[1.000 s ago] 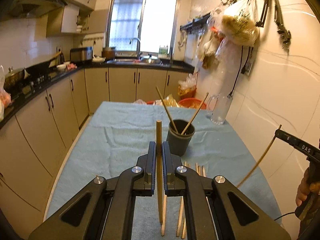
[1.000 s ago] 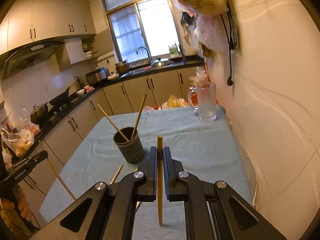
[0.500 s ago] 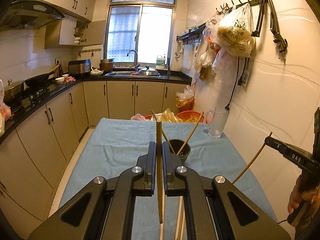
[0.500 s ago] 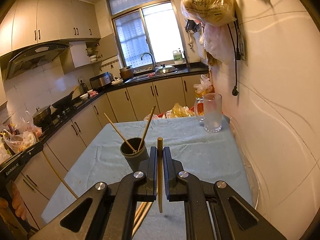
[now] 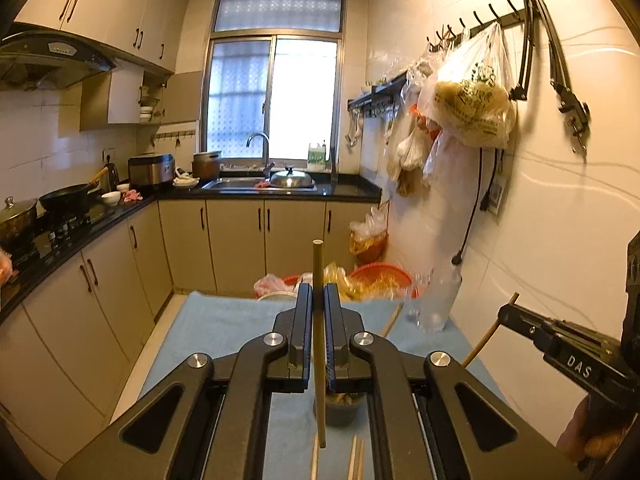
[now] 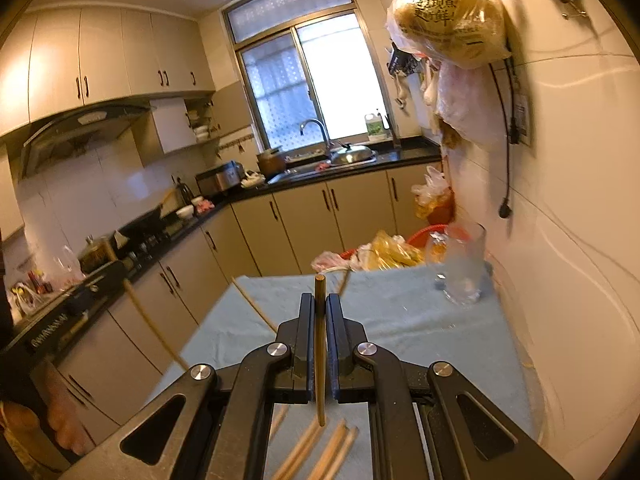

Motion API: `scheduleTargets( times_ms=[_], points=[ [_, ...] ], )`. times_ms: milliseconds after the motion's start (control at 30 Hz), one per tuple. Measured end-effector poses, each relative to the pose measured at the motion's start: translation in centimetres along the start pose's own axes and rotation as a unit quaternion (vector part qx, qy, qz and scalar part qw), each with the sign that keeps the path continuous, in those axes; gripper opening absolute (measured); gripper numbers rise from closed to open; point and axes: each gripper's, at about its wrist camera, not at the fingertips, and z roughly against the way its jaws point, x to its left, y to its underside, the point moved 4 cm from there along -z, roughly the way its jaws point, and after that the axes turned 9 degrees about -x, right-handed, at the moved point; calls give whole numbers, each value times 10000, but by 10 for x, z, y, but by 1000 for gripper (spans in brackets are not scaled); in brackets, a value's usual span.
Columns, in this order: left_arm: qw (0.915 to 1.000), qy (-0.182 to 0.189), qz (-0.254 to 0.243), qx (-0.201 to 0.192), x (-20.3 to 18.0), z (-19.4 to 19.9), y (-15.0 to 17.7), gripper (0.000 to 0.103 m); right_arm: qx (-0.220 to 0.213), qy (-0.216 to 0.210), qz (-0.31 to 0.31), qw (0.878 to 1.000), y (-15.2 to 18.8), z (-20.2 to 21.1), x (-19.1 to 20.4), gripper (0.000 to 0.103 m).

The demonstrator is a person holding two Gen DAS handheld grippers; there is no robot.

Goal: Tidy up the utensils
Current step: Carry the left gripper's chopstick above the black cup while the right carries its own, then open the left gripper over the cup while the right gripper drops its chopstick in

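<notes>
Kitchen w/ beige cabinets (image 5: 224, 240), window (image 5: 276, 96) over sink; blue cloth (image 6: 400, 312) covering table. Left gripper (image 5: 318, 300) clamping upright chopstick (image 5: 317, 280) above cup (image 5: 340, 408). Right gripper (image 6: 320, 312) pinching another stick (image 6: 319, 292); loose sticks (image 6: 320, 452) lying on cloth below. Glass (image 6: 464, 272) sitting near wall.

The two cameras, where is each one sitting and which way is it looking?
Left wrist camera: sits on the left hand-held gripper, looking along its chopstick toward the window; the right hand-held gripper and hand show at right.
Right wrist camera: sits on the right hand-held gripper, facing the same way over the table; the left hand shows at left.
Both share the window, table and glass.
</notes>
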Motion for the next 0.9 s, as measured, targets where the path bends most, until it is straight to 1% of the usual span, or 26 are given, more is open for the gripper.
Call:
scheduleTargets(
  times_ms=[100, 200, 267, 333, 433, 500, 533, 633, 700, 767, 833, 900],
  points=[
    [9998, 26, 151, -108, -3, -22, -12, 5, -133, -92, -109, 9998, -16, -12, 2, 6],
    [9996, -35, 185, -224, -7, -45, -17, 5, -274, -126, -209, 9993, -29, -30, 3, 6],
    [9996, -37, 175, -235, -9, -64, -12, 5, -307, -81, -206, 9993, -31, -44, 3, 6],
    [9998, 11, 194, -65, -11, -84, 0, 5, -287, 40, -135, 9995, -27, -60, 1, 6],
    [9986, 17, 263, 458, -7, -119, 32, 5, 5, 128, -197, 9997, -12, -89, -8, 6],
    [9969, -65, 317, 711, -1, -134, 49, 5, 339, 163, -334, 9987, 4, -111, -17, 6],
    [9959, -97, 363, 818, 3, -140, 56, 5, 424, 178, -369, 9983, 10, -116, -21, 6],
    [9939, -146, 493, 980, 15, -146, 65, 5, 702, 226, -560, 9957, 27, -136, -35, 7],
    [9936, -180, 523, 980, 21, -143, 67, 5, 817, 239, -724, 9937, 34, -144, -44, 8],
    [9939, -212, 523, 945, 24, -137, 65, 6, 854, 307, -774, 9929, 35, -148, -53, 16],
    [9940, -177, 516, 945, 25, -129, 62, 9, 812, 327, -800, 9929, 36, -145, -58, 41],
    [9944, -179, 527, 903, 26, -119, 58, 15, 727, 369, -825, 9933, 31, -137, -61, 43]
  ],
)
